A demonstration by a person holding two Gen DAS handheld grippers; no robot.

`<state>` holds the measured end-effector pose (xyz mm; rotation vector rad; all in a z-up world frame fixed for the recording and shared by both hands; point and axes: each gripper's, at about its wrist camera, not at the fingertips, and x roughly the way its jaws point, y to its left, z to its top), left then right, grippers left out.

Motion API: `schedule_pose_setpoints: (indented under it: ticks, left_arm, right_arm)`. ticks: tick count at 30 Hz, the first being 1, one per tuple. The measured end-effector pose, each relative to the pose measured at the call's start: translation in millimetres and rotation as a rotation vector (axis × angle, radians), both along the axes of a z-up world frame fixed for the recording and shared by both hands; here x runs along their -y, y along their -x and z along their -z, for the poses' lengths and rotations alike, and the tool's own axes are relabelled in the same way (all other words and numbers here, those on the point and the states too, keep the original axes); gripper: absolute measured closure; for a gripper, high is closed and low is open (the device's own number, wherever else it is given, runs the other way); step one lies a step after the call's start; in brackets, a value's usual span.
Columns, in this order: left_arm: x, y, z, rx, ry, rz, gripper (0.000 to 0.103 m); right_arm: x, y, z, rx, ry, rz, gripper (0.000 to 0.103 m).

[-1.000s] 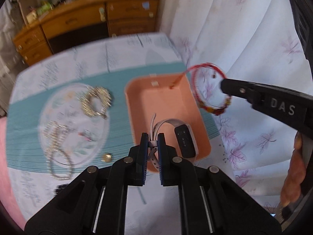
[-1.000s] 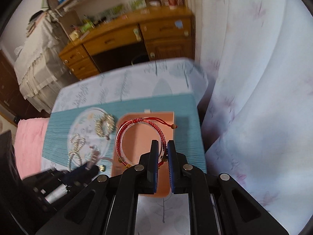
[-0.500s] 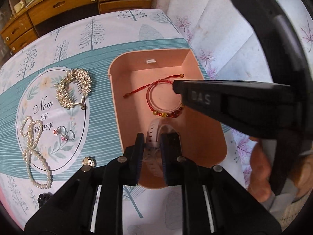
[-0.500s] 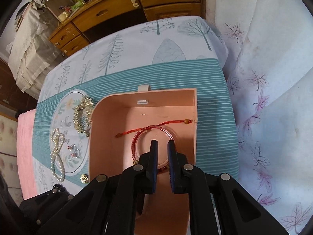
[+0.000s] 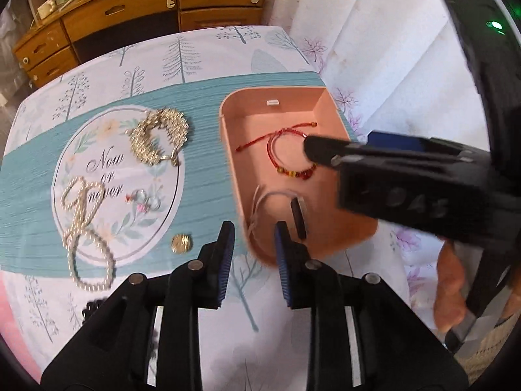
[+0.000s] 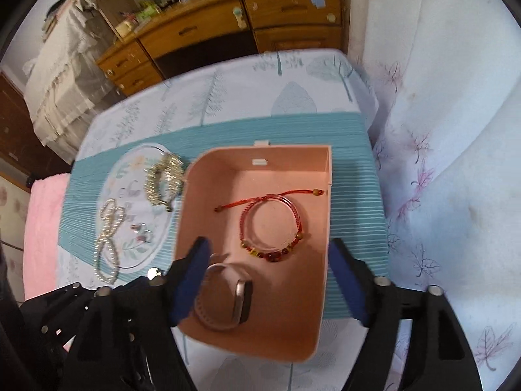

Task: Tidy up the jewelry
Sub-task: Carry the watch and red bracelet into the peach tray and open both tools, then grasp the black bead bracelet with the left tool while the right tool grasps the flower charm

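A pink tray (image 6: 322, 176) (image 5: 228, 137) holds a red cord bracelet with beads (image 6: 272, 224) (image 5: 289, 159) and a white-strapped watch (image 6: 228, 296) (image 5: 286, 208). My left gripper (image 5: 252, 234) is open and empty over the tray's near left corner, just above the watch. My right gripper (image 6: 268, 254) is open wide and empty above the tray; it crosses the left wrist view (image 5: 312, 150) from the right. On the round mat (image 5: 117, 182) lie a gold leaf bracelet (image 5: 159, 137) (image 6: 162, 182), a pearl string (image 5: 84, 228) (image 6: 107, 238) and small rings (image 5: 146, 200) (image 6: 141, 231).
A gold coin-like piece (image 5: 181, 243) lies on the teal striped runner (image 5: 202, 176) near the mat. Dark beads (image 5: 92, 306) lie at the table's near left. A wooden dresser (image 6: 228, 29) stands beyond the table. White curtain cloth (image 6: 439, 130) hangs on the right.
Both grippers have opened. The watch dropped from the left gripper into the tray; the red bracelet left the right gripper and lies in the tray. Both grippers have drawn back.
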<state>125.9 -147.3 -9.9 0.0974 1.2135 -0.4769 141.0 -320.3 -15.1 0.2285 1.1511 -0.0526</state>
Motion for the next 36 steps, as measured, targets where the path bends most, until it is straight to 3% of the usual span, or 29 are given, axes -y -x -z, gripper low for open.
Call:
schedule_pose_setpoints:
  ticks: [10, 14, 18, 21, 25, 30, 36]
  left_arm:
    - [-69, 49, -36, 0.166, 0.037, -0.11, 0.081]
    - [-95, 73, -46, 0.242, -0.008, -0.136, 0.081]
    - [-123, 90, -45, 0.222, 0.005, -0.169, 0.081]
    - [-138, 103, -40, 0.208, 0.015, -0.176, 0.072]
    - [-153, 121, -37, 0.21, 0.039, -0.179, 0.072]
    - [-174, 128, -28, 0.188, 0.048, -0.265, 0.064]
    - [-199, 125, -12, 0.179, 0.041, -0.337, 0.063]
  right_arm:
    - [-24, 65, -48, 0.114, 0.067, -0.021, 0.024]
    - [-43, 90, -59, 0.164, 0.11, -0.055, 0.024]
    - [-64, 113, -65, 0.209, 0.134, -0.076, 0.024]
    - [-81, 123, -63, 0.192, 0.136, -0.123, 0.024]
    - [-99, 134, -57, 0.175, 0.143, -0.126, 0.022]
    - [-122, 146, -46, 0.18, 0.152, -0.147, 0.018]
    - [-148, 153, -28, 0.179, 0.177, -0.172, 0.018]
